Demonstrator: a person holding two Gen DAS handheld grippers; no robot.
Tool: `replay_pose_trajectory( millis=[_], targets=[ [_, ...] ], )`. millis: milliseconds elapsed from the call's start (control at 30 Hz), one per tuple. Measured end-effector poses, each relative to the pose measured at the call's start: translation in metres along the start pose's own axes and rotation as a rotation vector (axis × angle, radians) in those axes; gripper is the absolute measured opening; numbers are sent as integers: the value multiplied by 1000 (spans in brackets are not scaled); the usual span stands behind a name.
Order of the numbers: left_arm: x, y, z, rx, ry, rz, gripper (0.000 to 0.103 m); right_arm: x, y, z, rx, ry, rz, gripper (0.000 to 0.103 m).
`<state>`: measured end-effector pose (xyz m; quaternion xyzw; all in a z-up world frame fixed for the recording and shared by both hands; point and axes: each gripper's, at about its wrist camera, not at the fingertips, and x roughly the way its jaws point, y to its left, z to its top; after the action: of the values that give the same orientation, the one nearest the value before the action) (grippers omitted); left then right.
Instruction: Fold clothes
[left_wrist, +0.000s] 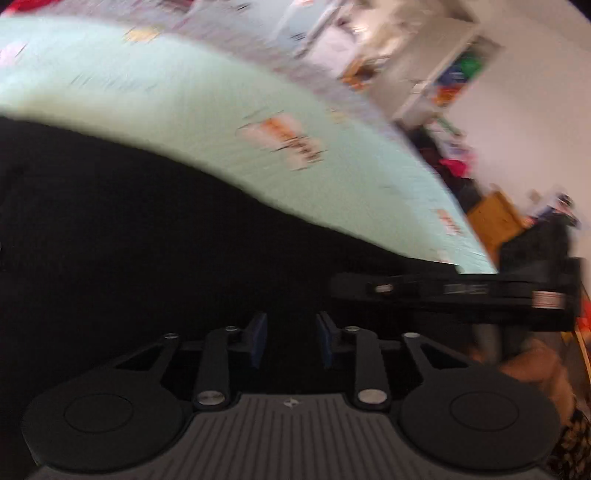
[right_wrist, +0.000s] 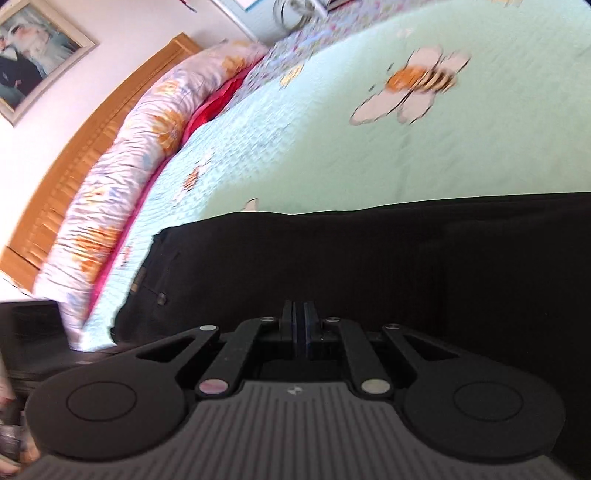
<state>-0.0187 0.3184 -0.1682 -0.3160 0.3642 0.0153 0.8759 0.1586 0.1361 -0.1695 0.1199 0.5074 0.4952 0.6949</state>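
A black garment (right_wrist: 369, 266) lies spread on a mint-green bedspread (right_wrist: 443, 147) printed with bees. What looks like a button and waistband shows at its left end (right_wrist: 159, 297). My left gripper (left_wrist: 291, 326) hovers over the black garment (left_wrist: 147, 240), open, with nothing between its blue pads (left_wrist: 258, 336). My right gripper (right_wrist: 299, 317) is low over the cloth with its pads pressed together; no fabric shows between them. In the left wrist view the right gripper's black body (left_wrist: 461, 291) reaches in from the right, held by a hand (left_wrist: 528, 365).
A floral pillow (right_wrist: 122, 177) and red cloth (right_wrist: 207, 110) lie along a wooden headboard (right_wrist: 74, 158) at the left. A framed picture (right_wrist: 33, 55) hangs on the wall. Shelves with clutter (left_wrist: 454, 77) and a cardboard box (left_wrist: 495, 221) stand beyond the bed.
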Motion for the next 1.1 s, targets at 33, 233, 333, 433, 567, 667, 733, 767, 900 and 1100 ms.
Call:
replay_pose_trajectory(
  millis=[33, 233, 333, 433, 567, 667, 733, 767, 900, 1100],
  targets=[
    [7, 14, 2, -40, 14, 10, 4, 12, -3, 6, 22, 44, 39, 10],
    [-2, 45, 5, -123, -54, -5, 4, 51, -10, 46, -31, 85, -72, 2],
    [-2, 44, 3, -157, -58, -3, 3, 58, -22, 56, 42, 73, -49, 2],
    [-13, 35, 7, -141, -39, 8, 3, 52, -18, 48, 33, 57, -51, 2],
    [-55, 34, 23, -91, -136, 4, 12, 40, -11, 41, 36, 40, -46, 11],
    [-91, 64, 28, -148, -246, 135, 19, 32, 0, 42, 22, 9, 10, 11],
    [-95, 91, 17, -211, -252, 146, 15, 34, 8, 40, 5, 12, 15, 11],
    [-97, 105, 12, -243, -255, 152, 8, 35, 12, 38, -3, 16, 11, 11],
    [-107, 125, 5, -307, -260, 175, 4, 41, 35, 32, -126, 35, -190, 11],
    [-111, 119, 4, -309, -257, 145, 15, 77, 104, 69, -576, 1, -29, 60]
  ],
)
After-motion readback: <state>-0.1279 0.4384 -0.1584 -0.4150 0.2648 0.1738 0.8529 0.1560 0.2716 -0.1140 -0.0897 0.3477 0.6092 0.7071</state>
